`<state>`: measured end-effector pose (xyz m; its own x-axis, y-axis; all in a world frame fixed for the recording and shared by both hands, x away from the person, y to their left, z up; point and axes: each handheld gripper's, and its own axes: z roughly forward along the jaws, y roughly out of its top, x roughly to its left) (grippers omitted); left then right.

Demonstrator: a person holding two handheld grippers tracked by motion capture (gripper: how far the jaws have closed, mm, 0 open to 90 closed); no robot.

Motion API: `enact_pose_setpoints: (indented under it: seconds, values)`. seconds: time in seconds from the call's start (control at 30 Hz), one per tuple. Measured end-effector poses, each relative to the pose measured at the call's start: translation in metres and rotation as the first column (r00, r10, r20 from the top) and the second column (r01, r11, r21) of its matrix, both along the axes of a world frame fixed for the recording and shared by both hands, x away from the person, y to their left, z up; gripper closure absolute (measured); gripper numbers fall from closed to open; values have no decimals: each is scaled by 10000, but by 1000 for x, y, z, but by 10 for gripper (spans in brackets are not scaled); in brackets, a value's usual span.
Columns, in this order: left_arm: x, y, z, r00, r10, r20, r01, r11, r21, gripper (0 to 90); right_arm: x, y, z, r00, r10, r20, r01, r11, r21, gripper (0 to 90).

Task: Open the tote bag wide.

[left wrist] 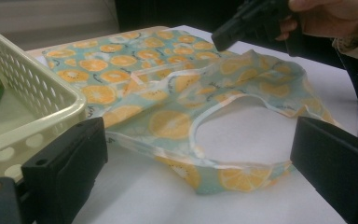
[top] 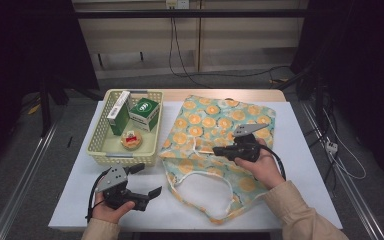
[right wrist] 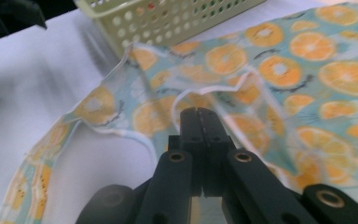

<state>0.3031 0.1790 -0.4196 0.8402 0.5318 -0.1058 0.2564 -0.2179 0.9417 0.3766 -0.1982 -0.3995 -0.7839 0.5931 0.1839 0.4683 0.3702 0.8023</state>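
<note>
Black jaws of the right gripper (right wrist: 200, 119) are pressed flat together, and whether any cloth is caught between their tips cannot be told. In the high view the right gripper (top: 225, 150) lies over the middle of the bag (top: 220, 135), held in the right hand (top: 262, 167) with a beige sleeve behind it. Its tips sit at a white handle strap on the fabric.

The left gripper (top: 147, 181) rests near the table's front left edge, held by the left hand (top: 111, 210), with its jaws spread wide and nothing between them. In the left gripper view the two black jaws stand far apart at the lower corners, and the bag (left wrist: 186, 112) lies beyond them on the table.

The bag is thin cloth, pale blue-green with orange slices printed on it, spread flat across the centre and right of the white table (top: 305, 150). Its near end is rumpled, and a looped handle with white trim lies open on the table toward the person.

Left of the bag, just touching its edge, stands a cream perforated basket (top: 100, 130). Inside it are a tall green and white box (top: 118, 112), a green carton (top: 145, 112) beside it, and a small round item (top: 131, 140) with a red spot on top near the front.
</note>
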Motion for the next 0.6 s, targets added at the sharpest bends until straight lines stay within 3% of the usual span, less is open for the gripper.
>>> enact_pose_setpoints:
  seconds: [0.07, 0.27, 0.37, 0.5, 0.6]
  values:
    - [0, 0, 0, 10000, -5, -10, 5, 10000, -26, 37, -4, 6, -6, 9997, 150, -182, -148, 9998, 109, 900]
    - [0, 0, 0, 10000, -25, 1, 25, 10000, -1, 37, -8, 13, -28, 9980, 412, -481, -424, 9988, -243, 900]
    - [0, -1, 0, 10000, -11, -13, 11, 10000, -33, 37, -4, 12, -34, 9987, 255, -447, -284, 9974, -658, 900]
    - [0, -1, 0, 10000, -30, 18, 30, 10000, 32, 37, 5, 4, -37, 9993, -364, -35, 360, 9963, -779, 866]
    - [0, -1, 0, 10000, -66, 68, 65, 9999, 90, 37, 15, -2, -42, 9974, -720, -57, 713, 9943, -790, 825]
